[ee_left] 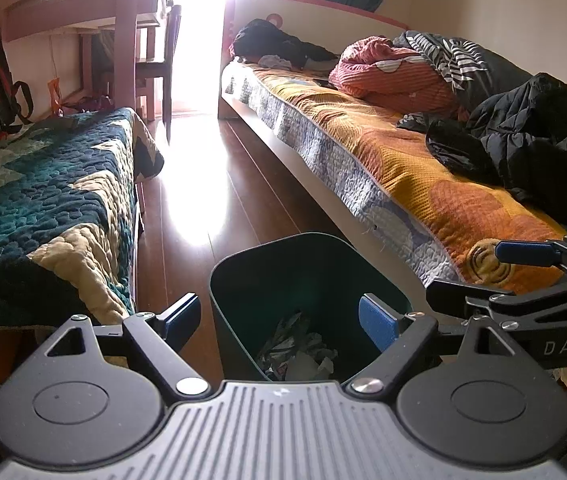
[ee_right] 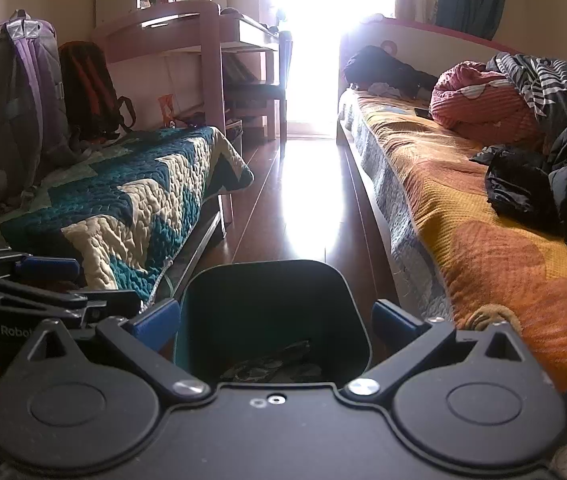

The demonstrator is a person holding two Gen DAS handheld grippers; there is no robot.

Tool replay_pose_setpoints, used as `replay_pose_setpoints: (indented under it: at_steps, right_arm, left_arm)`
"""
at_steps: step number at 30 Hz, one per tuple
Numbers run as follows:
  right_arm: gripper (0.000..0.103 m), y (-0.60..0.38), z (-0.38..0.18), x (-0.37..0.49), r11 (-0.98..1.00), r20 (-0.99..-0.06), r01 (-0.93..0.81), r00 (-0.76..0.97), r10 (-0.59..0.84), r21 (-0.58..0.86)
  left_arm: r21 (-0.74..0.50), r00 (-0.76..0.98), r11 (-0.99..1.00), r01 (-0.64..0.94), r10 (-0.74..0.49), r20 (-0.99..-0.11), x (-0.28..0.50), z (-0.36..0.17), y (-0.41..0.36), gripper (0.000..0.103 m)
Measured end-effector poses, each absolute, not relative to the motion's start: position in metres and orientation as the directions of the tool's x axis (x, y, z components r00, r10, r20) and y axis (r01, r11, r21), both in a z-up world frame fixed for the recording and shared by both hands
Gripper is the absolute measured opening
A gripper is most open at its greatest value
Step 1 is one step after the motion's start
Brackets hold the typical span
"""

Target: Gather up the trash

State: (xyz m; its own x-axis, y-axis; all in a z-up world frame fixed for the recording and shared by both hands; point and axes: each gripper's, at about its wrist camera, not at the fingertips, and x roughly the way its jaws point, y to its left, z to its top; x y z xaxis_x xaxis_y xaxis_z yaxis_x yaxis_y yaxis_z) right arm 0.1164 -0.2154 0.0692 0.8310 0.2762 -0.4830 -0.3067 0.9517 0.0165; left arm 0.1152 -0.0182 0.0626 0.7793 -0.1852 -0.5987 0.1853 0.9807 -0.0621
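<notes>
Where "DAS" and "GenRobot" show, left tool [ee_left: 283,318] and right tool [ee_right: 277,322] both agape, empty, above bin [ee_left: 243,264].

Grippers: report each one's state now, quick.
Left gripper: open, holding nothing, above the bin.
Right gripper: open, holding nothing.

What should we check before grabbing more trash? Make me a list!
1. Left gripper open and empty: ok.
2. Right gripper open and empty: ok.
3. Bin upright on the floor between the beds: ok.
4. Room left in the bin above the crumpled paper: ok.
5. Next piece of trash spotted: cannot tell.
</notes>
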Motion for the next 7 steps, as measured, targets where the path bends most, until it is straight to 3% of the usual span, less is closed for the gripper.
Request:
replay_pose_setpoints:
  at_steps: [7]
  right_arm:
    - [0.103, -0.2147, 0.0681, 0.1166, 0.952, -0.487, -0.306, 0.830, 0.272, 0.010]
  left_arm:
    - [-0.069, 0.769, 0.980, 0.185, -0.188, -0.611, 0.1178, 0.0607, -0.0160, 0.087]
